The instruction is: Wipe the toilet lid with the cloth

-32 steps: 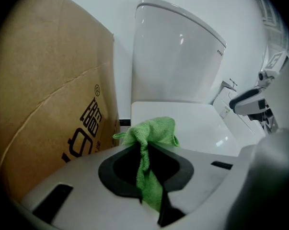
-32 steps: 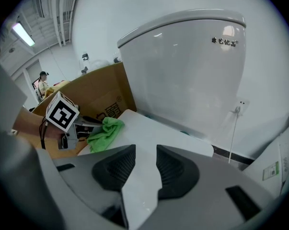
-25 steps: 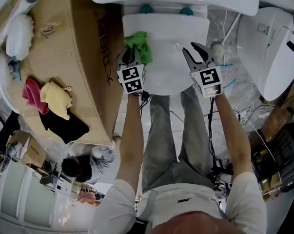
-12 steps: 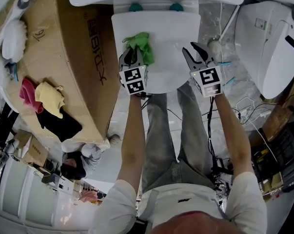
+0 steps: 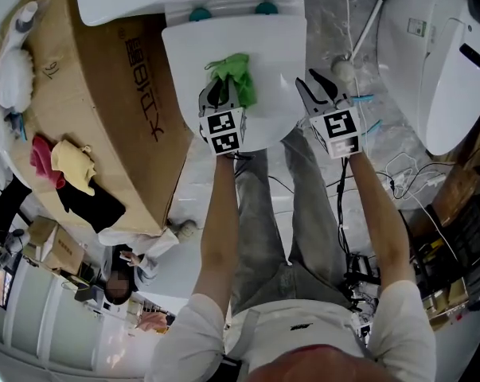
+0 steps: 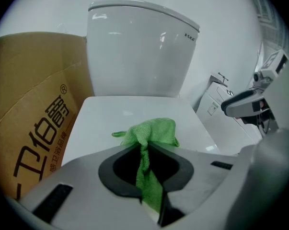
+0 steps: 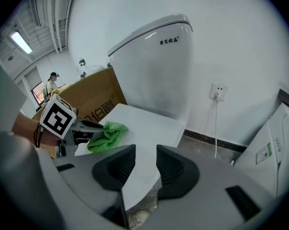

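Bright, even light; sharp focus, fisheye-warped edges.

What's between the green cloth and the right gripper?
Nothing but bare lid between the cloth and the right gripper; the head view shows it.

Large dark Chinese characters with a ® mark are printed on the side of the cardboard box (image 6: 34,128), and what looks like a handwritten "16" is seen on its top. A short line of small print on the toilet tank (image 7: 158,66) cannot be read.
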A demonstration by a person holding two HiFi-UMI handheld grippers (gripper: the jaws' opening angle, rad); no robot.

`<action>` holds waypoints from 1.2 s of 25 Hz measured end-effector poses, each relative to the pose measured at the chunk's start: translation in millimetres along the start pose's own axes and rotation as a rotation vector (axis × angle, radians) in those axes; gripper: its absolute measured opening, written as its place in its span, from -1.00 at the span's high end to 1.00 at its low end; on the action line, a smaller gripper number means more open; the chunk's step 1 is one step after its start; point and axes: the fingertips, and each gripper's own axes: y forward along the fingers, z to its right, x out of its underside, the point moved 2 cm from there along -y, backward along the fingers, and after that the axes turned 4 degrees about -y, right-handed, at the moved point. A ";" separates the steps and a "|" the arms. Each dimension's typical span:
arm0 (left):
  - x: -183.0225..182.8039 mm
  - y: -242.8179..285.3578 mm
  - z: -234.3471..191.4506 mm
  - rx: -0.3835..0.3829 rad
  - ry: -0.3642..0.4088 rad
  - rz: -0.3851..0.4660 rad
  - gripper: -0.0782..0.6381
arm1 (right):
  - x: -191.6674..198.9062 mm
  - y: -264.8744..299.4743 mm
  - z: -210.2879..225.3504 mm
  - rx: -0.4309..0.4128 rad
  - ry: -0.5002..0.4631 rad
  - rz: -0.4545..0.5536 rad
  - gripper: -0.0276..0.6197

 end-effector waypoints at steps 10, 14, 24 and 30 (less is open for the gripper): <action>-0.1 9.6 47.8 0.042 0.038 -0.010 0.60 | 26.4 -23.8 21.0 0.021 0.042 -0.004 0.46; 1.0 12.9 68.3 0.065 0.060 -0.015 0.60 | 35.2 -32.0 25.3 0.024 0.055 -0.002 0.46; 9.3 21.0 118.3 0.119 0.086 -0.018 0.60 | 58.0 -48.6 28.5 0.010 0.056 -0.001 0.46; 18.8 21.3 150.1 0.160 0.119 -0.039 0.60 | 76.5 -57.6 31.0 -0.001 0.078 -0.011 0.46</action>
